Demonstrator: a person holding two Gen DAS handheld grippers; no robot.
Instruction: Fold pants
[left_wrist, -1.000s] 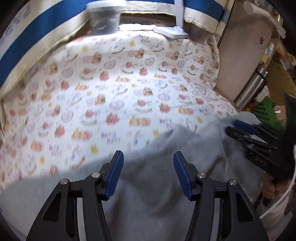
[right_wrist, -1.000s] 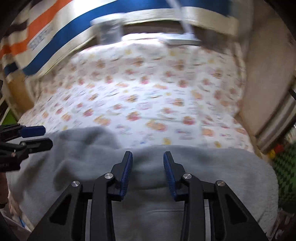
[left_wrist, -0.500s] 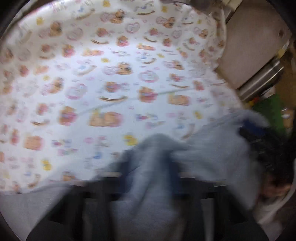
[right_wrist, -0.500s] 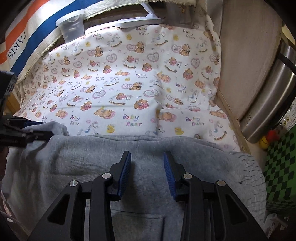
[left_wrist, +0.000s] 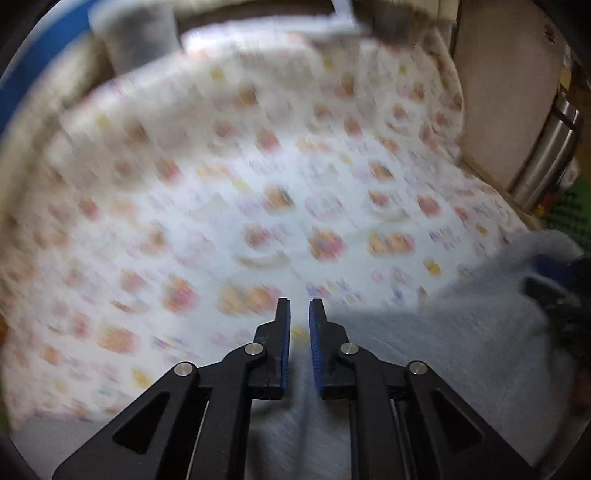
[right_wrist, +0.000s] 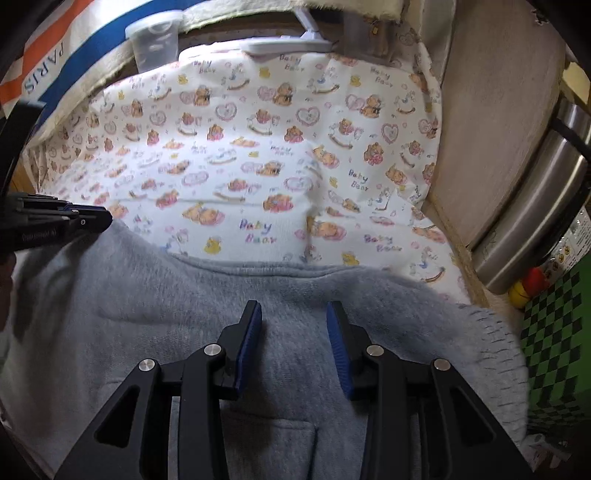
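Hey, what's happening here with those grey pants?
A person is working on the grey pants with a handheld gripper in each hand, on a bear-print cloth. The left gripper has just been closing its jaws, and a thin fold of the pants shows pinched between them. The right gripper hangs over the pants with its jaws open, gripping nothing. The pants lie spread across the near part of the cloth.

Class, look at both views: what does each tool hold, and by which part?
The left tool has just been closing on the grey pants, pinching their far edge. Whether the right tool grips them cannot be told.
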